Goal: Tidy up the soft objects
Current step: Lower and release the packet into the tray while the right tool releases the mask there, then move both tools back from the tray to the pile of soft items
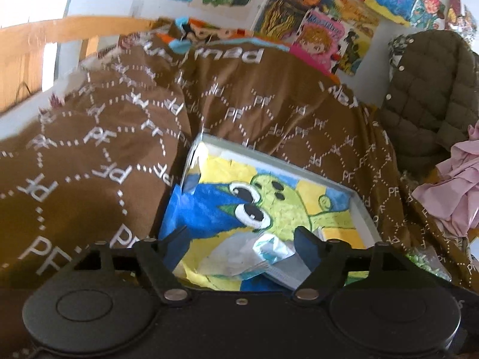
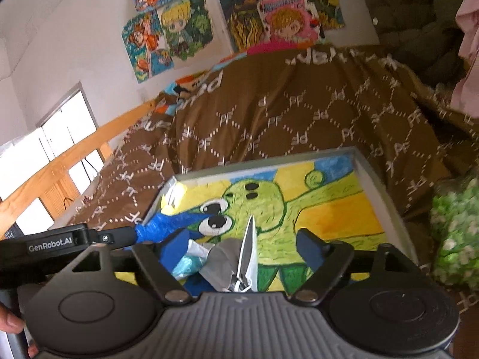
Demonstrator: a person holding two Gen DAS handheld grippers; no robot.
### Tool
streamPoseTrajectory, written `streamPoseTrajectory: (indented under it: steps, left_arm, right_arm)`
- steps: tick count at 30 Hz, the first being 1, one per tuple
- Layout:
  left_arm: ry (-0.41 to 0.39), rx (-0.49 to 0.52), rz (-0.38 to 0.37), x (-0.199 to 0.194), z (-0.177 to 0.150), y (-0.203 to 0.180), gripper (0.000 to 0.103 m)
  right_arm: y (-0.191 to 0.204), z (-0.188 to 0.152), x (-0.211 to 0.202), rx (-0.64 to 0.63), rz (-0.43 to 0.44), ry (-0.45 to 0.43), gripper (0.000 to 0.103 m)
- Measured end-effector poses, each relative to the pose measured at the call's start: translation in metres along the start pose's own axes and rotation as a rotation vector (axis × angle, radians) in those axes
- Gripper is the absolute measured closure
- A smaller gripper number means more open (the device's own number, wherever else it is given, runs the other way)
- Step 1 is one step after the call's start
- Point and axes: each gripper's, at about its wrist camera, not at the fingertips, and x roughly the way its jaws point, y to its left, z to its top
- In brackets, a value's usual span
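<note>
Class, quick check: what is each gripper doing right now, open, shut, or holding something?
Left gripper: open, holding nothing; folded cloths lie below it.
Right gripper: open, holding nothing.

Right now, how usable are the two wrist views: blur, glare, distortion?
Left wrist: strong fisheye bending, the brown blanket smeared by motion blur at upper left, blown-out white along the left edge, the tray drawing fairly sharp. Right wrist: the window overexposed, the green patterned fabric and the far blanket soft, dark vignette in the corners, the folded grey cloth near the lens legible.
</note>
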Motion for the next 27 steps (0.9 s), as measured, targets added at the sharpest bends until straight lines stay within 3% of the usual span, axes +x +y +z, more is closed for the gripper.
streamPoseTrajectory:
  steps: [8,12,20,27]
  left_arm:
    - [-0.136,0.041,-0.004,-0.049,0.000,-0.014,0.012]
    - [-0.218,0.053,0.006,-0.078,-0.004,-0.020,0.002]
    - [-0.338,0.073,-0.030,-0.129,-0.014,-0.037,0.001]
    - [-0.370,0.132,-0.053,-0.158,-0.033,-0.054,0.001]
  right_arm:
    - [-0.002,0.010,-0.049,-0.036,-0.033,-0.109,0.002]
    - [0.002,0.011,-0.073,-0.081,-0.047,-0.160,0.000]
    - [0.009,0.001,-0.125,-0.165,-0.069,-0.252,0.000]
    - [0.006,-0.013,-0.162,-0.183,-0.095,-0.267,0.000]
